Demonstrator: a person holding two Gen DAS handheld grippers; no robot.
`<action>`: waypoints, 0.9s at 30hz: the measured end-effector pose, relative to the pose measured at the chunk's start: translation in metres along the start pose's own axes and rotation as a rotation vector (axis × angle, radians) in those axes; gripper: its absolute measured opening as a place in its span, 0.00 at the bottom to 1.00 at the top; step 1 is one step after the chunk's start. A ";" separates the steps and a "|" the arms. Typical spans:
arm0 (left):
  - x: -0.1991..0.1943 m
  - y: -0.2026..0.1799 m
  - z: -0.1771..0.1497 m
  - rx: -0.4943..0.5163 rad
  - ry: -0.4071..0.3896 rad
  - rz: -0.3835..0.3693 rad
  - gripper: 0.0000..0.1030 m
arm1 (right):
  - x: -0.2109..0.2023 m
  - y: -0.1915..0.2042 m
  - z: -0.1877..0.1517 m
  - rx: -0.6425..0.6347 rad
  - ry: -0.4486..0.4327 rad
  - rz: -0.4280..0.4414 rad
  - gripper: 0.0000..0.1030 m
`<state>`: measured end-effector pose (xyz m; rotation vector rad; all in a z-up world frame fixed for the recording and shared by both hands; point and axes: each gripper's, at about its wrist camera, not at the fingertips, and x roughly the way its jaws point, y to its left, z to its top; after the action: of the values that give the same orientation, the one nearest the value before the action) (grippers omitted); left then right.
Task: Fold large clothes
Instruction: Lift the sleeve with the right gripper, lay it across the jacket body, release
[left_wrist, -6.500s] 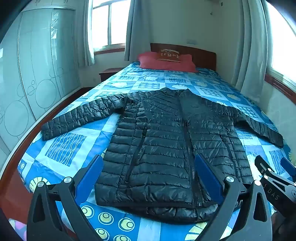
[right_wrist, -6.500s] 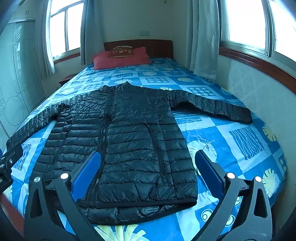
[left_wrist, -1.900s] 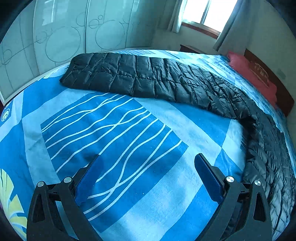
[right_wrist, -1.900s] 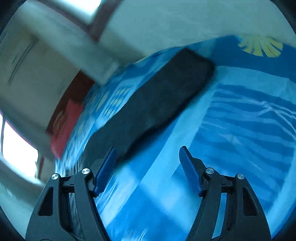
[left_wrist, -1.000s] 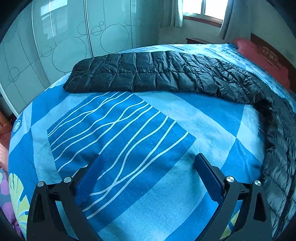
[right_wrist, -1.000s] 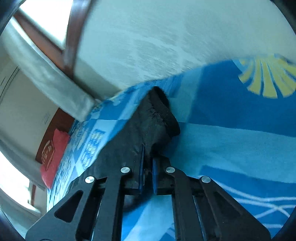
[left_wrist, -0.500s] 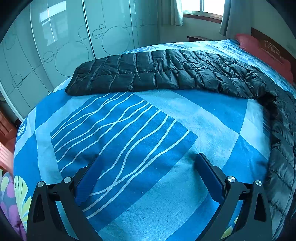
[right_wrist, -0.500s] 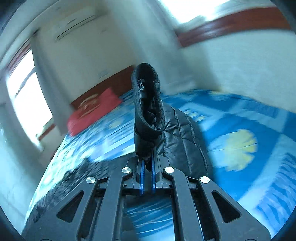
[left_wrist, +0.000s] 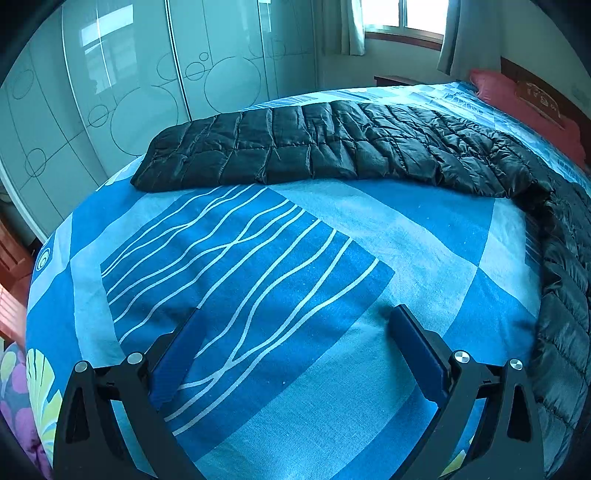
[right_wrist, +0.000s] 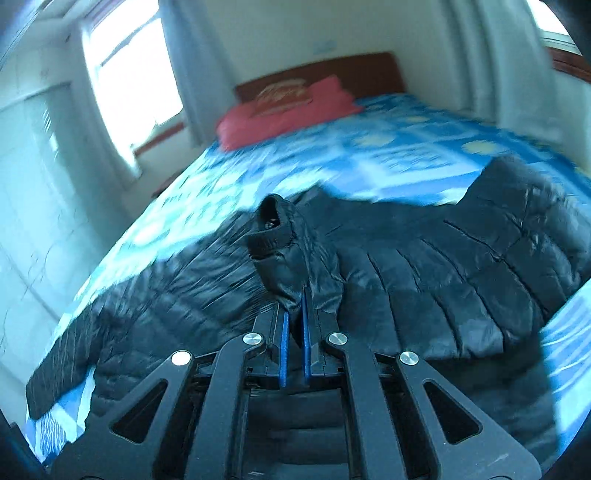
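Observation:
A black quilted jacket lies on the blue patterned bed. In the left wrist view its left sleeve (left_wrist: 325, 144) stretches flat across the bed, cuff end at the left. My left gripper (left_wrist: 295, 350) is open and empty, low over bare bedspread (left_wrist: 258, 266), short of the sleeve. In the right wrist view my right gripper (right_wrist: 293, 314) is shut on the right sleeve's cuff (right_wrist: 273, 229), held up over the jacket body (right_wrist: 443, 266). That view is blurred.
Glass wardrobe doors (left_wrist: 110, 92) stand close past the bed's left edge. Red pillows (right_wrist: 280, 110) and a wooden headboard (right_wrist: 332, 70) are at the bed's far end. Curtained windows (right_wrist: 129, 74) line the walls. A flowered cloth (left_wrist: 14, 387) shows at the bed's near left corner.
My right gripper shut on the right sleeve's cuff, lifted it and swung it over the jacket body. My left gripper stayed open, with its view shifting slightly.

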<state>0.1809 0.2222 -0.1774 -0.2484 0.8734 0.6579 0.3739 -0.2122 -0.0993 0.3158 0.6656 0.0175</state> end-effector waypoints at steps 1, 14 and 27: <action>0.000 0.000 0.000 0.000 0.000 -0.001 0.96 | 0.012 0.017 -0.005 -0.016 0.021 0.014 0.05; -0.001 0.000 0.000 -0.003 0.000 -0.003 0.96 | 0.069 0.136 -0.041 -0.135 0.171 0.150 0.10; -0.001 0.000 0.000 -0.004 -0.001 -0.005 0.96 | -0.007 0.092 -0.024 -0.138 0.153 0.295 0.66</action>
<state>0.1806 0.2221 -0.1766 -0.2538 0.8707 0.6553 0.3619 -0.1187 -0.0858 0.2784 0.7608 0.3705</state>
